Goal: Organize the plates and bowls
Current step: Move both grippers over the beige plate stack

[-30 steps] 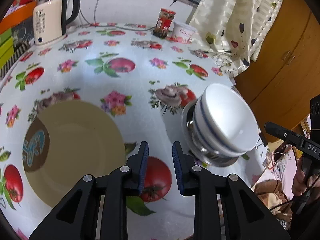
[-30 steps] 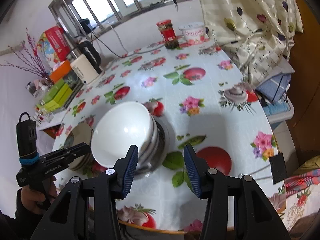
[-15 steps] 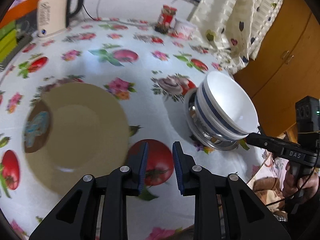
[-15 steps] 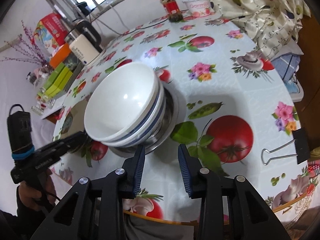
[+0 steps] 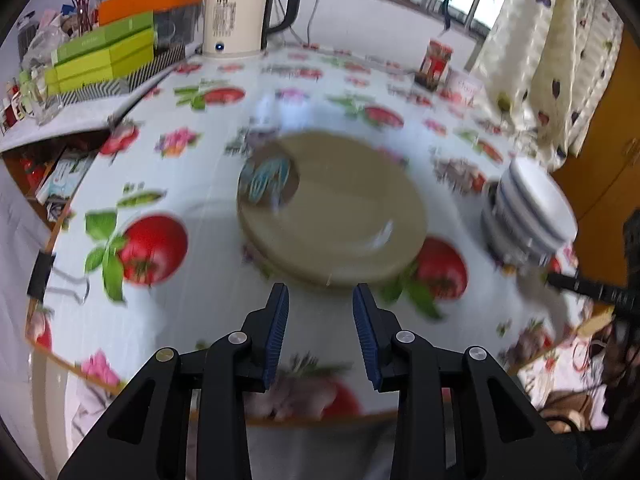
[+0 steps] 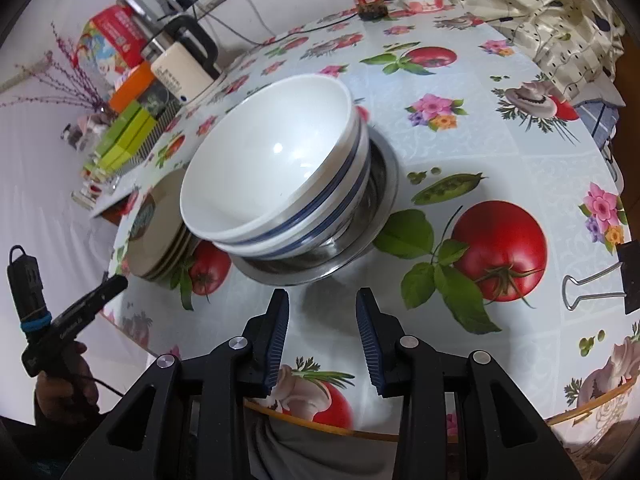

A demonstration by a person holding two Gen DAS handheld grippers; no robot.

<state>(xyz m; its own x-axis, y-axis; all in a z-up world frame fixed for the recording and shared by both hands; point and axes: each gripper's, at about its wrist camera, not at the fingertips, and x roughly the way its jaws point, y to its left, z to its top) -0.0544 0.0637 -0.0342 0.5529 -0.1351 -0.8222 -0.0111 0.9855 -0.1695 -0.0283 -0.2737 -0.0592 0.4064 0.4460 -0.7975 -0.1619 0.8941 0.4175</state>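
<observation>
The left gripper (image 5: 320, 330) hangs above the near edge of the tabletop (image 5: 208, 184), which is covered in a white oilcloth printed with tomatoes and flowers; its jaws stand parted with nothing between them. Just ahead of it lies the stack of beige round plates (image 5: 340, 216), the top one bearing a brown patch with a blue pattern, though this view is blurred. To the right of the plates stands the stack of white ceramic bowls with blue bands (image 5: 528, 208). The right gripper (image 6: 322, 330) hovers near the tabletop's edge, its jaws likewise parted and empty. Directly in front of it, the banded white bowls (image 6: 272, 164) sit nested in a shallow stainless steel dish (image 6: 384, 184), leaning slightly to the left. The beige plates (image 6: 156, 232) rest just beside that dish on its left. A cream electric kettle with a black handle (image 5: 240, 12) stands at the far side of the tabletop.
</observation>
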